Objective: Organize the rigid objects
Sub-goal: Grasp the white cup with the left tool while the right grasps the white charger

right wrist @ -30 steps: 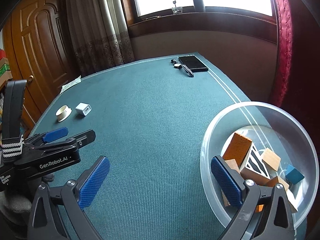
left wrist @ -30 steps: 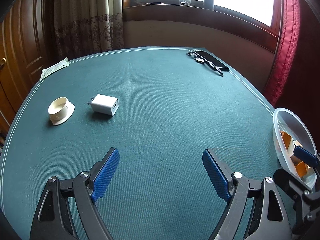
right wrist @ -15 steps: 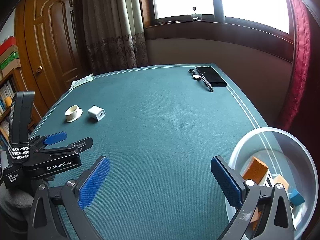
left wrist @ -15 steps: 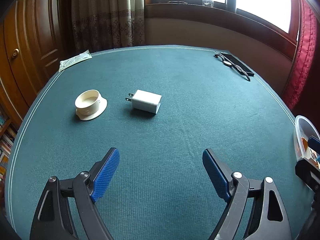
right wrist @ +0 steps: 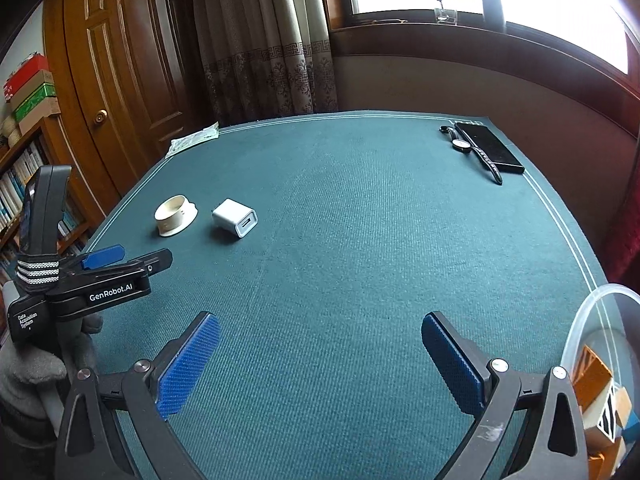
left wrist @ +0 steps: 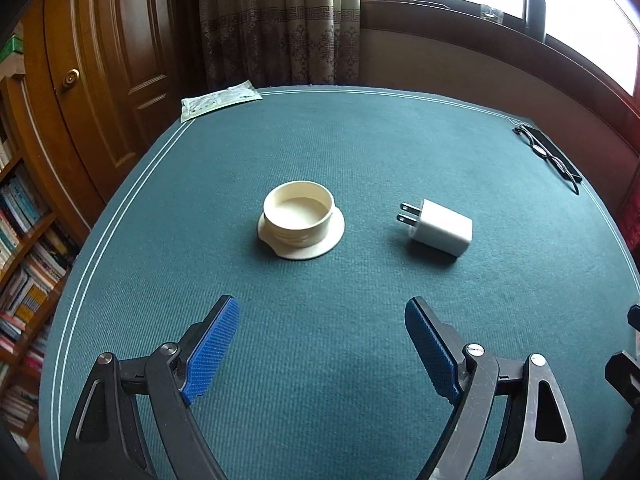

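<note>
I held my left gripper point(left wrist: 322, 344) over the near part of the green table point(left wrist: 360, 152), its blue pads spread wide with nothing between them, and it pointed toward the two loose things left near the table's left edge. The cream round lid point(left wrist: 301, 219) lay there with its open side up, resting on its flared rim, and the white charger point(left wrist: 438, 226) lay on its side just beside it, apart from it, prongs pointing toward the lid. My right gripper point(right wrist: 320, 364) was likewise spread and empty, low over the near edge, with the clear bowl point(right wrist: 580, 316) at the near right corner beside it, wooden blocks point(right wrist: 592, 376) already inside. A phone point(right wrist: 488, 148) and a watch point(right wrist: 462, 144) lay together at the far right corner, and a paper packet point(left wrist: 220, 98) at the far left corner. I judged both remaining things to be light and stiff, hard plastic that would not give under the pads. The lid looked the trickier one: smooth, round, and likely to slip or tip if I caught only the flange, so I would take it across the upright wall, one pad inside and one outside, or span its full width above the rim. The charger I would pinch across its flat broad faces, clear of the prongs, since its glossy shell might slide on a corner grip.
</note>
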